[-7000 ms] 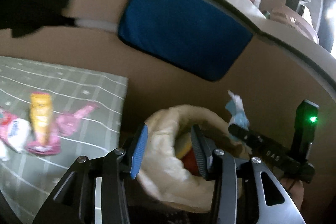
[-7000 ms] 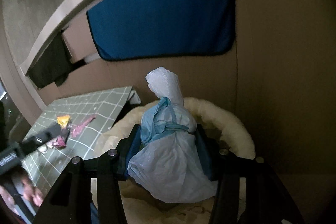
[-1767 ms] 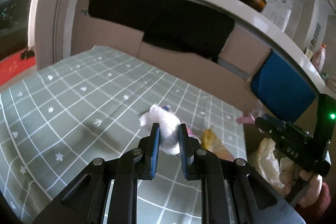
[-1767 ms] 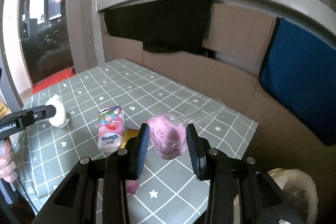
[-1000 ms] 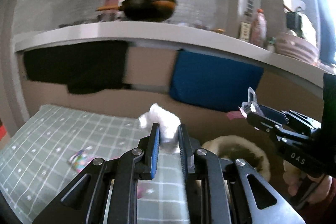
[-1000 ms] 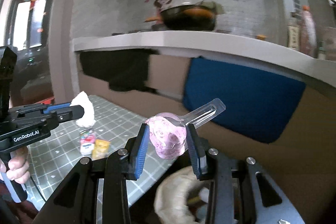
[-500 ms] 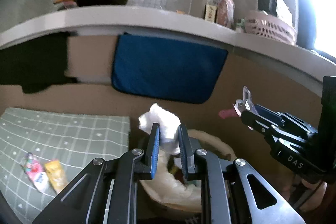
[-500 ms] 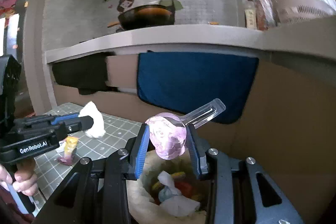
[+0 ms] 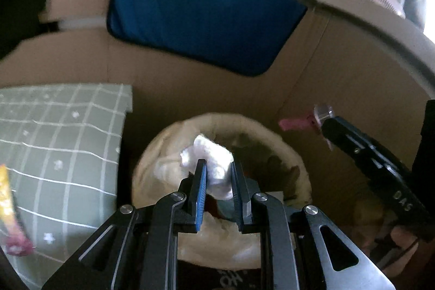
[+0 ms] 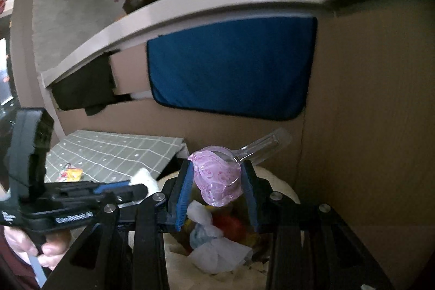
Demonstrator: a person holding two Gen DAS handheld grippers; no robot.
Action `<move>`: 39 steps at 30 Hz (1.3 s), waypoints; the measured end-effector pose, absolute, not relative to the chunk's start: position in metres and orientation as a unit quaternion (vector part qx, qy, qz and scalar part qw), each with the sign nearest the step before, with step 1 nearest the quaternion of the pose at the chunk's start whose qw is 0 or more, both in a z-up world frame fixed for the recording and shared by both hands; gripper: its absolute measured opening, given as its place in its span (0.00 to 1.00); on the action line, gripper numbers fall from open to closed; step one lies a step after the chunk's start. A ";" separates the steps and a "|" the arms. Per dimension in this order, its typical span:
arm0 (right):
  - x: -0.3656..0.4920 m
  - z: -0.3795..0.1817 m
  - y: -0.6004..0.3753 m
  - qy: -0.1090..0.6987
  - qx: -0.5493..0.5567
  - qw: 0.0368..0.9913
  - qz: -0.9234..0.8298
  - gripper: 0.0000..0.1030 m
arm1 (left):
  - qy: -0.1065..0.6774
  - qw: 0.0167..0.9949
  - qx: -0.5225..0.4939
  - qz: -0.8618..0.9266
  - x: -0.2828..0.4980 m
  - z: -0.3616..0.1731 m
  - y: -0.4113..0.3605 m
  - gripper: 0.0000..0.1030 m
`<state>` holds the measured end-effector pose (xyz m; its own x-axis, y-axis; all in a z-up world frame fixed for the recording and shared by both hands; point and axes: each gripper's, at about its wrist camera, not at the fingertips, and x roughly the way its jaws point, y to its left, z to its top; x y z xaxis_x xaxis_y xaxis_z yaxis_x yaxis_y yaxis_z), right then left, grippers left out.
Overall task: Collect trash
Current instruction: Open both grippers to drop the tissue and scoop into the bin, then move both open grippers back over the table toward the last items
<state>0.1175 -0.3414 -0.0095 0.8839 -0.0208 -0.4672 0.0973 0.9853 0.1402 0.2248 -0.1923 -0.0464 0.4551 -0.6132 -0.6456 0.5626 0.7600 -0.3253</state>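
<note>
Both loads sit over the bin; what matters now is whether each is inside the rim line.

Left gripper: jaws narrow, clamped on a crumpled white tissue. From the left wrist view the wad sits directly ahead of and above the bin, over its open mouth, nearer the left wall of the pale liner. I am pointing steeply down into it. I judge a release here lands inside.

Right gripper: jaws moderately apart, pressed on a pink printed plastic cup. A clear plastic spoon sticks out of the cup up and to the right, its long axis running toward the cardboard wall. Below the cup I see the bin's contents: white, blue and red scraps.

Risk, as I judge it: the spoon's handle reaches toward the right rim and could tip out sideways on release.

More wrappers lie on the checked table, to the bin's left, nearer my left hand.
</note>
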 end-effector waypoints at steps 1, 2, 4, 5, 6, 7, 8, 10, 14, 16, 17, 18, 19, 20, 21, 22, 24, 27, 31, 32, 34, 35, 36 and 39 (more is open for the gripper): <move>0.119 -0.013 -0.343 0.243 0.082 0.966 -0.032 0.33 | 0.400 0.849 -0.032 -0.345 0.228 -0.053 -0.196 0.18; 0.121 -0.017 -0.345 0.247 0.085 0.965 -0.034 0.33 | 0.410 0.844 -0.033 -0.344 0.231 -0.061 -0.200 0.18; 0.124 -0.024 -0.349 0.256 0.088 0.962 -0.036 0.33 | 0.423 0.838 -0.031 -0.344 0.236 -0.071 -0.205 0.18; 0.127 -0.028 -0.351 0.261 0.090 0.960 -0.037 0.33 | 0.429 0.834 -0.030 -0.345 0.237 -0.076 -0.207 0.18; 0.129 -0.032 -0.352 0.266 0.092 0.959 -0.038 0.33 | 0.435 0.831 -0.028 -0.345 0.239 -0.081 -0.208 0.18; 0.131 -0.035 -0.353 0.269 0.093 0.958 -0.038 0.33 | 0.440 0.828 -0.029 -0.346 0.239 -0.085 -0.209 0.19; 0.134 -0.039 -0.354 0.274 0.096 0.956 -0.038 0.33 | 0.445 0.824 -0.032 -0.350 0.240 -0.089 -0.209 0.22; 0.139 -0.046 -0.356 0.283 0.101 0.953 -0.036 0.33 | 0.452 0.814 -0.048 -0.362 0.242 -0.092 -0.205 0.33; 0.151 -0.058 -0.354 0.301 0.107 0.947 -0.026 0.33 | 0.454 0.800 -0.102 -0.379 0.248 -0.086 -0.188 0.47; 0.156 -0.062 -0.351 0.307 0.105 0.946 -0.023 0.33 | 0.441 0.808 -0.111 -0.374 0.248 -0.075 -0.177 0.47; 0.158 -0.063 -0.350 0.309 0.104 0.945 -0.022 0.33 | 0.433 0.815 -0.111 -0.369 0.248 -0.070 -0.172 0.47; 0.161 -0.065 -0.348 0.312 0.102 0.944 -0.020 0.33 | 0.422 0.824 -0.110 -0.361 0.247 -0.062 -0.164 0.47; 0.164 -0.066 -0.347 0.314 0.101 0.944 -0.019 0.33 | 0.410 0.834 -0.108 -0.354 0.245 -0.056 -0.158 0.47; 0.166 -0.069 -0.345 0.316 0.099 0.943 -0.018 0.33 | 0.394 0.847 -0.106 -0.341 0.241 -0.049 -0.148 0.47; 0.168 -0.071 -0.344 0.319 0.099 0.942 -0.017 0.33 | 0.384 0.855 -0.105 -0.331 0.239 -0.044 -0.141 0.47; 0.170 -0.074 -0.343 0.322 0.101 0.941 -0.016 0.33 | 0.374 0.864 -0.104 -0.322 0.234 -0.039 -0.134 0.47; 0.171 -0.077 -0.342 0.326 0.106 0.939 -0.013 0.34 | 0.360 0.875 -0.107 -0.305 0.225 -0.031 -0.117 0.47; 0.173 -0.080 -0.339 0.332 0.103 0.937 -0.016 0.49 | 0.350 0.884 -0.114 -0.288 0.216 -0.022 -0.094 0.47; 0.168 -0.075 -0.335 0.329 0.098 0.939 -0.016 0.53 | 0.344 0.893 -0.129 -0.260 0.204 -0.012 -0.055 0.47; 0.167 -0.072 -0.334 0.327 0.094 0.940 -0.018 0.55 | 0.342 0.897 -0.133 -0.248 0.202 -0.010 -0.042 0.47; 0.165 -0.066 -0.332 0.323 0.090 0.942 -0.018 0.57 | 0.335 0.904 -0.137 -0.225 0.198 -0.008 -0.025 0.47; 0.164 -0.063 -0.330 0.320 0.088 0.943 -0.016 0.57 | 0.330 0.909 -0.140 -0.211 0.197 -0.007 -0.014 0.47; 0.163 -0.060 -0.327 0.317 0.086 0.945 -0.013 0.58 | 0.325 0.914 -0.143 -0.195 0.195 -0.006 -0.001 0.47; 0.163 -0.050 -0.314 0.307 0.076 0.949 -0.002 0.58 | 0.312 0.926 -0.161 -0.140 0.192 -0.006 0.039 0.47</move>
